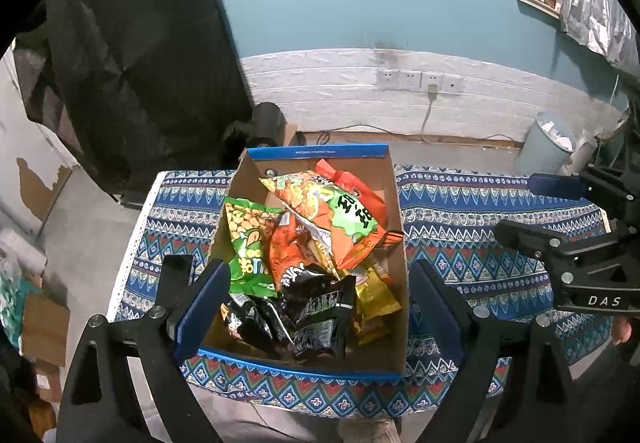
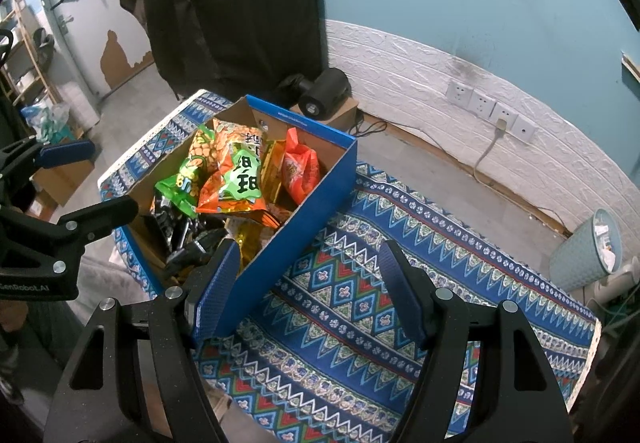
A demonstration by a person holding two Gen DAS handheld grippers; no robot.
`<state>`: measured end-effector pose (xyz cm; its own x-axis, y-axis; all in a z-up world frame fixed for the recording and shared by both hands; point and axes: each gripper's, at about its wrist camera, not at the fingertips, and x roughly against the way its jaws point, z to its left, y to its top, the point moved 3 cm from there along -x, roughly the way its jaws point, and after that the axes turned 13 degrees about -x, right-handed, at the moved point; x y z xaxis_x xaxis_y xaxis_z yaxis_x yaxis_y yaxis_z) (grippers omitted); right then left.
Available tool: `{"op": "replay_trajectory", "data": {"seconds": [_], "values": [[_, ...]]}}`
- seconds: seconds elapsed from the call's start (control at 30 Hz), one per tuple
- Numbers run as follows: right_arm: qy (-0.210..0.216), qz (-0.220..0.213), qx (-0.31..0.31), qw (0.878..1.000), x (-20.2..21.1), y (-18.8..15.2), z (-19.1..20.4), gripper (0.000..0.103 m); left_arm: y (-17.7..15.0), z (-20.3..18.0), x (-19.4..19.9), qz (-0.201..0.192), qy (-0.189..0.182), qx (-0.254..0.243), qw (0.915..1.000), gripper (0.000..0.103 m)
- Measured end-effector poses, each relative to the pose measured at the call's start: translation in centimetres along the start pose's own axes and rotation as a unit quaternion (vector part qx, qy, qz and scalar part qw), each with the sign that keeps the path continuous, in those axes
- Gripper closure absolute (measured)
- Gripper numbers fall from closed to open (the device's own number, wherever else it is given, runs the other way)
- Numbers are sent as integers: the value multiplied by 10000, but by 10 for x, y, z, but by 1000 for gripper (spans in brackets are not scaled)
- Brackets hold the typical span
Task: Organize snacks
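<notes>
Cardboard box (image 1: 394,211) with blue outer walls and blue rim, standing on a bench draped in a blue patterned cloth (image 1: 472,219), nearer the left end. Full of snack packets, all inside the walls:
- large orange packet with a green label (image 1: 332,215), lying on top toward the far side;
- red-orange packet (image 1: 352,183) behind it, against the far right corner;
- green packet printed with yellow nuts (image 1: 248,243) along the left wall;
- black packets (image 1: 320,311) piled at the near end;
- gold-yellow packet (image 1: 376,295) by the near right wall.

Left gripper (image 1: 316,303) spread wide above the near end of the box, holding nothing; left pad (image 1: 204,307) over the near left corner, right pad (image 1: 434,303) outside the right wall over the cloth. Not possible to tell whether the left pad touches the cardboard.

Right gripper (image 2: 308,291) also spread open and empty, off to the right of the box, above bare cloth; its left pad (image 2: 214,291) in front of the box's near right corner, contact not clear. Seen from the left wrist as well, at the right edge (image 1: 532,211), apart from the box.

Beyond the bench: teal wall over white panelling with a row of sockets (image 1: 420,81), a pale blue waste bin (image 1: 546,143) on the floor at right, a dark curtain (image 1: 140,43) at left.
</notes>
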<state>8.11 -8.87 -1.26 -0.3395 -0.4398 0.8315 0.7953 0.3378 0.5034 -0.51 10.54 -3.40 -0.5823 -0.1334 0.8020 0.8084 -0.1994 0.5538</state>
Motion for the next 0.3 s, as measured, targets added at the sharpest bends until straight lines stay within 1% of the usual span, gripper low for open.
{"op": "replay_trajectory", "data": {"seconds": [0.3], "values": [[2,5,9,10000,0,0,-1,32,0,0,1,19,-4,13,10000,11]]}}
